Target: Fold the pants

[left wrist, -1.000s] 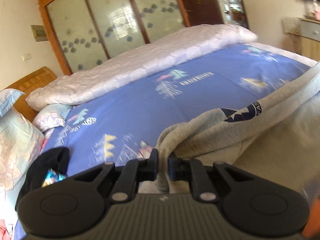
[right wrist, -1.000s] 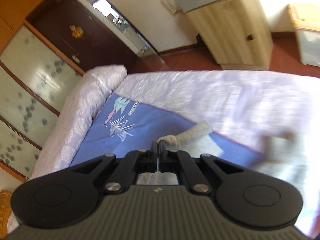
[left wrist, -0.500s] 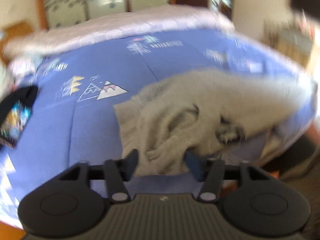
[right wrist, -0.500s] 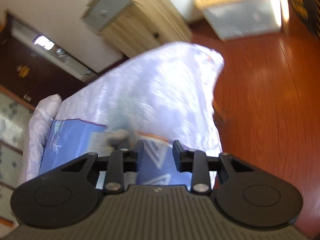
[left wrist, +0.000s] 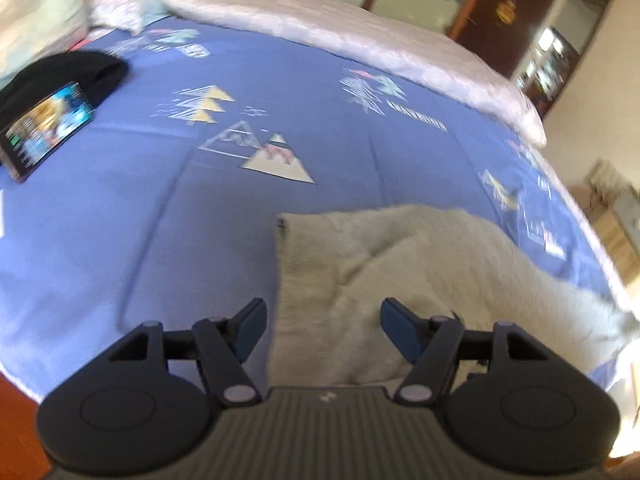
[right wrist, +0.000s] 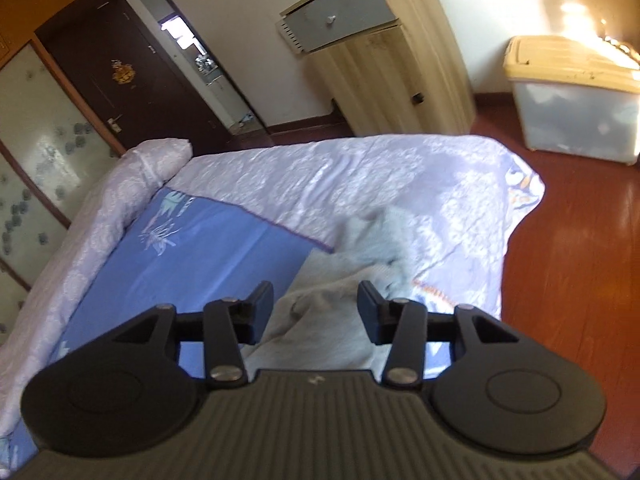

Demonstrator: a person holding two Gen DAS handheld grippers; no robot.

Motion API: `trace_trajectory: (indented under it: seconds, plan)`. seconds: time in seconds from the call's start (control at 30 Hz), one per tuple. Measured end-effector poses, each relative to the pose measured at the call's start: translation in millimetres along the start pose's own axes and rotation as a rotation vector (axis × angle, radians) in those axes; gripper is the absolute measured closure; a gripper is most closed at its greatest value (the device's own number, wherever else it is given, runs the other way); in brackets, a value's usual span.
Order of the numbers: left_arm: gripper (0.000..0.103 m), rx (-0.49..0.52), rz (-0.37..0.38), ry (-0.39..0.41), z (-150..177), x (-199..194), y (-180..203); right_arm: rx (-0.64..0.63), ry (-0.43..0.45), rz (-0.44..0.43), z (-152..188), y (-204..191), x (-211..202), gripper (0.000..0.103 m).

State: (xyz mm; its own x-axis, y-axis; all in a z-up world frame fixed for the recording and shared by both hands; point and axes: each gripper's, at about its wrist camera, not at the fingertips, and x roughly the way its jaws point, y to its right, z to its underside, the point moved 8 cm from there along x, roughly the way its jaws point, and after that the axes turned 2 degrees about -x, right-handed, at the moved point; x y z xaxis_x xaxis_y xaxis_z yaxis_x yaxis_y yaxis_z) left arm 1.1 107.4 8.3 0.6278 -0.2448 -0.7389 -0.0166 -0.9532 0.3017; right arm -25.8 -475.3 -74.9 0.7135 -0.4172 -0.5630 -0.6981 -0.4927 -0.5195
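The left gripper [left wrist: 322,330] is built of matte black plastic. A dark grey ribbed housing is seen at the bottom, marked with a small pale logo at its top edge. Two rounded black lobes with shallow circular recesses are set at either side. Each finger [left wrist: 250,328] is carried on black linkage bars pinned by silver screws, and dark blue pads are fitted. The right gripper [right wrist: 316,308] is made alike, though its pads appear black.
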Motion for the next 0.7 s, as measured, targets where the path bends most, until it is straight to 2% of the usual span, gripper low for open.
trace_trajectory:
  seconds: [0.1, 0.23, 0.27, 0.3, 0.33, 0.43, 0.47, 0.5, 0.53, 0.6, 0.67, 0.7]
  plan:
    - [0.038, 0.059, -0.043, -0.033, 9, 12, 11, -0.023, 0.034, 0.037, -10, 5, -4, 0.05]
    - [0.038, 0.097, -0.11, -0.075, 16, 21, 14, -0.118, 0.046, 0.037, -28, -9, 2, 0.05]
    - [0.038, 0.094, -0.114, -0.083, 16, 22, 13, -0.169, 0.024, 0.029, -28, -15, 9, 0.046]
    - [0.038, 0.089, -0.118, -0.091, 17, 23, 13, -0.238, -0.018, 0.026, -24, -23, 19, 0.038]
    - [0.038, 0.087, -0.123, -0.095, 17, 23, 12, -0.315, -0.061, 0.034, -20, -27, 30, 0.036]
    - [0.037, 0.079, -0.137, -0.107, 17, 22, 12, -0.514, -0.157, 0.104, 8, -31, 53, 0.037]
    - [0.037, 0.078, -0.142, -0.111, 18, 23, 12, -0.558, -0.18, 0.109, 18, -30, 58, 0.05]
    - [0.037, 0.078, -0.146, -0.117, 18, 23, 12, -0.6, -0.188, 0.131, 26, -28, 61, 0.074]
    - [0.037, 0.079, -0.152, -0.123, 17, 24, 12, -0.623, -0.168, 0.163, 28, -24, 61, 0.08]
    - [0.035, 0.088, -0.168, -0.133, 18, 26, 12, -0.523, -0.1, 0.153, 15, -17, 55, 0.085]
    - [0.035, 0.097, -0.177, -0.139, 17, 28, 14, -0.367, 0.0, 0.139, -10, -7, 47, 0.086]
    - [0.035, 0.101, -0.181, -0.142, 17, 29, 15, -0.278, 0.042, 0.104, -21, -2, 45, 0.086]
